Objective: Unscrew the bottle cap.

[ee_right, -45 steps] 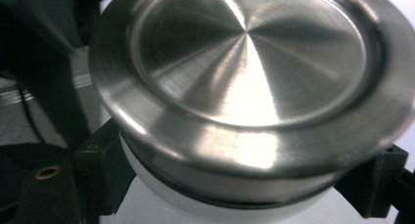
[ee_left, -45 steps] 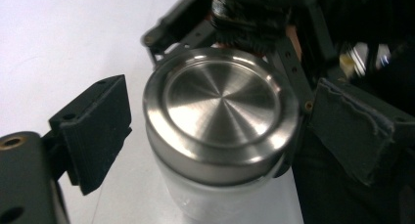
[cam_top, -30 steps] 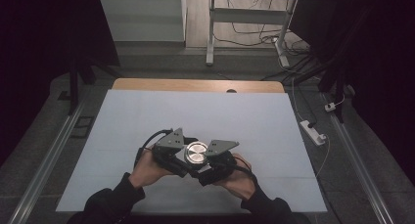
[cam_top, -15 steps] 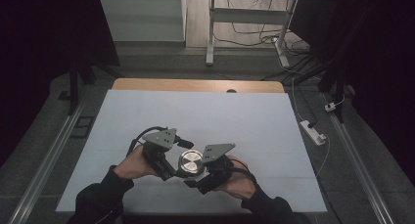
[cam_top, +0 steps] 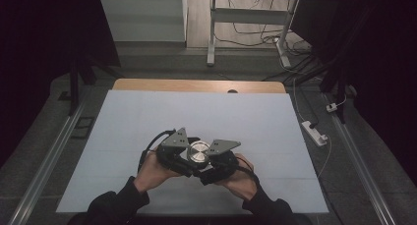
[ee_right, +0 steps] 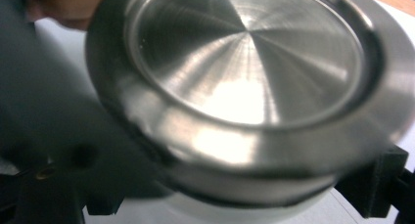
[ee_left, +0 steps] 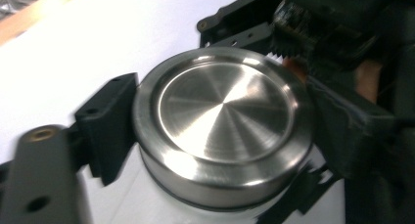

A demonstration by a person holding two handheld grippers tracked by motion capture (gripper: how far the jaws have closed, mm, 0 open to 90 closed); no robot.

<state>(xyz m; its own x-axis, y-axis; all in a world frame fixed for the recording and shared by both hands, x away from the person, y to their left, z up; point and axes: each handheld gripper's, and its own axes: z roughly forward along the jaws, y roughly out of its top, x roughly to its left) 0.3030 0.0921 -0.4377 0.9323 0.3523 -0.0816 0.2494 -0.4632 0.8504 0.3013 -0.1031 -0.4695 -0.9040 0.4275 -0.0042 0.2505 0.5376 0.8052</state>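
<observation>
A round steel lid (cam_top: 198, 151) sits between the two grippers, above the near part of the white table (cam_top: 246, 117). The left gripper (ee_left: 205, 136) clamps its rim. The right gripper (ee_right: 235, 194) presses against it from the other side, but blur hides its jaws, so its grip cannot be told. What lies under the lid is hidden.

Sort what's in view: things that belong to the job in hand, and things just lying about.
In the job:
steel lid
white container under it
left tongs
right tongs

Lying about:
power strip on the floor
desk frame behind the table
</observation>
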